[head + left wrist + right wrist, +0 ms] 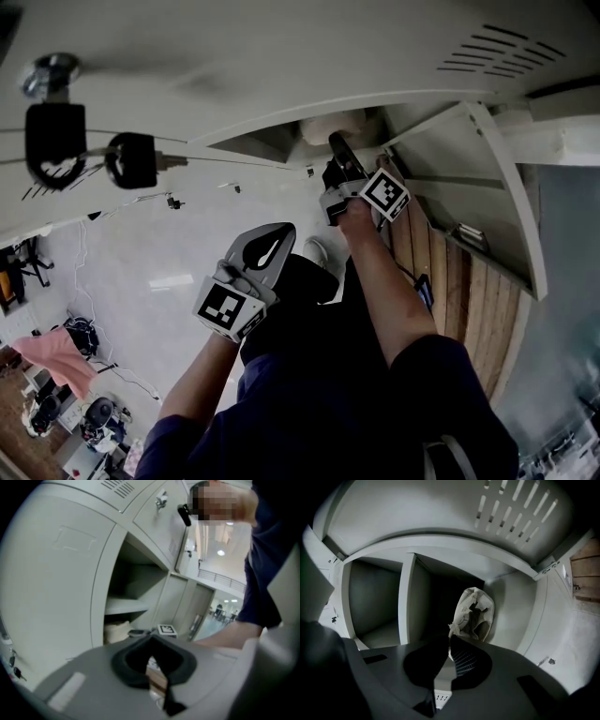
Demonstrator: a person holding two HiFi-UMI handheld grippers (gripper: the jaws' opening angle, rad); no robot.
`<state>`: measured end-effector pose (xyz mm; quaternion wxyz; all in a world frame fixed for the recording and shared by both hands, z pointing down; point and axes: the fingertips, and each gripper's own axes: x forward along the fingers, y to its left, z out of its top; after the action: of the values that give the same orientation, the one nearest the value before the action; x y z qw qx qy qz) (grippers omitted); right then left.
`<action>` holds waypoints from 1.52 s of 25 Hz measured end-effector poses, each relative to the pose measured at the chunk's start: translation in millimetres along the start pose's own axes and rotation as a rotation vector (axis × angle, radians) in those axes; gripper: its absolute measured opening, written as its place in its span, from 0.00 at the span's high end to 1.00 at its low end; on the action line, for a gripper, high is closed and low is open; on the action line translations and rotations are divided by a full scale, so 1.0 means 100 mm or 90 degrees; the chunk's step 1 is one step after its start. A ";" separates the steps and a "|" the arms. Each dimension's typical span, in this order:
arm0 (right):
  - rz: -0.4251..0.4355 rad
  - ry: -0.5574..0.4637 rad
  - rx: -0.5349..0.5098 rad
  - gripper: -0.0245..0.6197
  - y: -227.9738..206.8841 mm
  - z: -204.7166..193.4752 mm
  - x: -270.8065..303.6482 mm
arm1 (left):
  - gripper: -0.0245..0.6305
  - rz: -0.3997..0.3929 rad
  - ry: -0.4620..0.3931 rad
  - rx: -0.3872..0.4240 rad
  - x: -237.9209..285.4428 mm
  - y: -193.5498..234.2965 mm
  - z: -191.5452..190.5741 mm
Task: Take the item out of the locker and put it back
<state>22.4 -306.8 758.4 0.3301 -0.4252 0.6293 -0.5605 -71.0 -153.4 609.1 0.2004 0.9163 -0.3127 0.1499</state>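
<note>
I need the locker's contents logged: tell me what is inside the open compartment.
Inside the open compartment: one crumpled cream cloth bag, its near edge pinched by the right gripper. The gripper's body covers the floor under it; the bag's contents cannot be seen.

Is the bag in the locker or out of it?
In: the cream bag stands inside the locker, the right gripper pinching its corner.

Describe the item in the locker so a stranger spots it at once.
Inside the open grey locker, near its back right corner, is a crumpled cream bag. It is the only soft cloth thing there; everything around it is bare metal.
</note>
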 end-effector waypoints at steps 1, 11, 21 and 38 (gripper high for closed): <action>0.003 -0.001 0.002 0.94 0.03 0.00 -0.02 | 0.96 0.001 -0.002 -0.003 -0.02 -0.02 0.03; -0.001 0.003 -0.006 0.94 0.47 -0.01 -0.36 | 0.96 -0.017 0.016 -0.013 -0.33 -0.27 0.24; -0.027 0.006 0.005 0.94 0.88 -0.17 -0.82 | 0.96 -0.024 0.016 -0.026 -0.76 -0.53 0.49; -0.033 0.080 -0.018 0.94 2.00 -0.53 -1.79 | 0.96 -0.041 -0.036 -0.023 -1.37 -0.94 1.09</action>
<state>17.1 -120.4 558.6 0.2695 -0.4095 0.6455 -0.5856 -98.7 -65.3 433.5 0.2129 0.9258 -0.2915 0.1120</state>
